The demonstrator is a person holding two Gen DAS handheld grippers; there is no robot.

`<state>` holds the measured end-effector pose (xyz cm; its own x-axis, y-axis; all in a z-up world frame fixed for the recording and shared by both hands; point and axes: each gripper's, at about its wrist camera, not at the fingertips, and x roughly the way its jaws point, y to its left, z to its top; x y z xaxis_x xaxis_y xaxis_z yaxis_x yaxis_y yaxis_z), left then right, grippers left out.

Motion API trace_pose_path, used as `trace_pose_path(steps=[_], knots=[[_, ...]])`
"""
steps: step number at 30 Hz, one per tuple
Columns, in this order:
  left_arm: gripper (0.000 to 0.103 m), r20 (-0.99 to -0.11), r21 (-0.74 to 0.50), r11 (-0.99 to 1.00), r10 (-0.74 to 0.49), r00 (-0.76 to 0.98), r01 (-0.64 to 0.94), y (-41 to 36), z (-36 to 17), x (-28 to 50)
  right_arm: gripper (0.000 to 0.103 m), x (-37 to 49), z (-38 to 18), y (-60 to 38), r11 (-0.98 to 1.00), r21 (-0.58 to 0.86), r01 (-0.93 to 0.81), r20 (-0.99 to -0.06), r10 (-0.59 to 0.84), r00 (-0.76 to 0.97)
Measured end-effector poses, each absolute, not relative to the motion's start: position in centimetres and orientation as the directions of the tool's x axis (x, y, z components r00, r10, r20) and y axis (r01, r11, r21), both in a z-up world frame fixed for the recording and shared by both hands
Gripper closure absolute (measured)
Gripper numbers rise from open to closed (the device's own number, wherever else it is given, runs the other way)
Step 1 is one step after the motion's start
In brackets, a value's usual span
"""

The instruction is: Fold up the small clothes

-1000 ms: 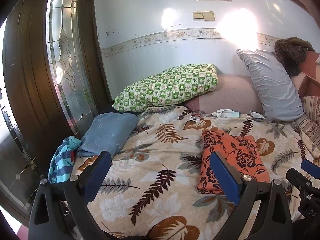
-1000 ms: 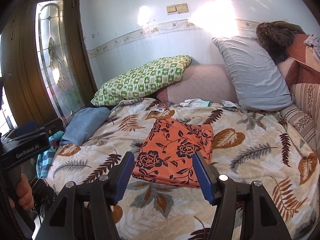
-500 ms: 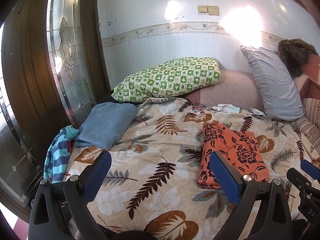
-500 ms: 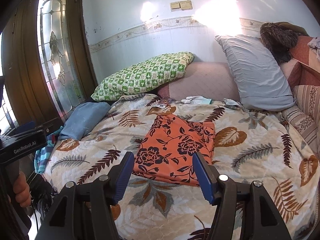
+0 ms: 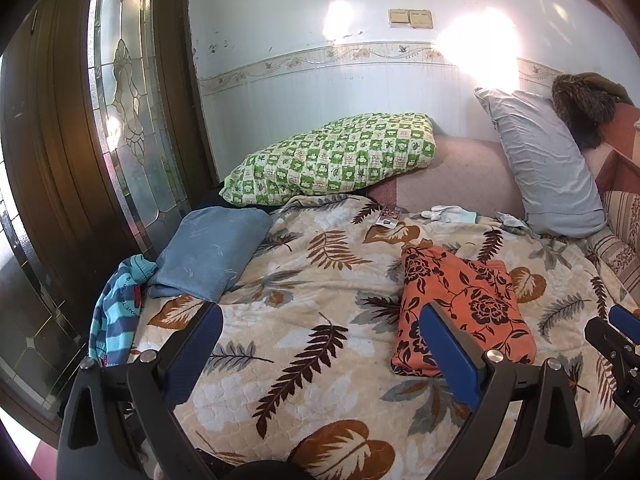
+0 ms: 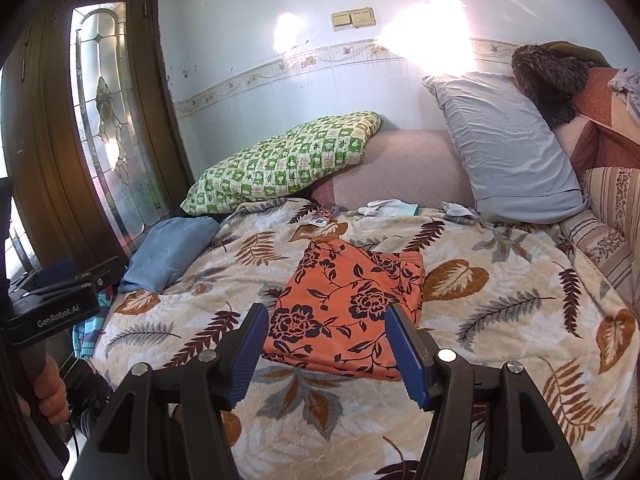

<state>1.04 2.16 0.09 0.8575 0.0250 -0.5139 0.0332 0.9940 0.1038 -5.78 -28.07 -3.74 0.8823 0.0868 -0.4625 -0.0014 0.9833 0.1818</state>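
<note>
The folded orange floral garment [image 6: 348, 304] lies mid-bed on the leaf-print blanket [image 6: 500, 300]. Both the left hand-held gripper [image 5: 320, 356] and right hand-held gripper [image 6: 326, 350] hover empty, jaws apart. A blue towel [image 5: 212, 252] and, probably, striped clothing [image 5: 116, 316] sit left.

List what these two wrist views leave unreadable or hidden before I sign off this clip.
- Striped blue garment: left wrist view, hangs over the bed edge; the right wrist view hides most of it behind the left gripper.
- Small card by the pink mattress: print too small in both views.
- Orange floral garment: near edge partly behind the right gripper fingers.
</note>
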Motion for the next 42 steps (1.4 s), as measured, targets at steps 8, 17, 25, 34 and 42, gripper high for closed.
trace_pose_path(steps=[8, 17, 25, 34, 42], knots=[[0.004, -0.509, 0.105, 0.994, 0.019, 0.86, 0.039, 2.2, 0.3, 1.0, 0.039, -5.7, -3.7, -27.8, 0.984, 0.181, -0.006, -0.463, 0.09, 0.881], [0.004, -0.521, 0.099, 0.994, 0.011, 0.854, 0.047, 2.2, -0.2, 0.9, 0.038, -5.6, -4.5, -27.5, 0.982, 0.188, -0.011, -0.474, 0.1, 0.875], [0.004, -0.52, 0.103, 0.993, 0.004, 0.854, 0.057, 1.9, -0.5, 0.8, 0.039, -5.7, -4.8, -27.5, 0.981, 0.191, -0.014, -0.474, 0.104, 0.875], [0.004, -0.523, 0.097, 0.993, -0.002, 0.853, 0.062, 1.8, -0.8, 0.8, 0.039, -5.7, -5.1, -27.7, 0.982, 0.188, -0.007, -0.469, 0.096, 0.878], [0.004, -0.524, 0.096, 0.993, -0.004, 0.852, 0.064, 1.9, -1.1, 0.9, 0.039, -5.6, -5.3, -27.7, 0.982, 0.186, -0.003, -0.468, 0.092, 0.879]])
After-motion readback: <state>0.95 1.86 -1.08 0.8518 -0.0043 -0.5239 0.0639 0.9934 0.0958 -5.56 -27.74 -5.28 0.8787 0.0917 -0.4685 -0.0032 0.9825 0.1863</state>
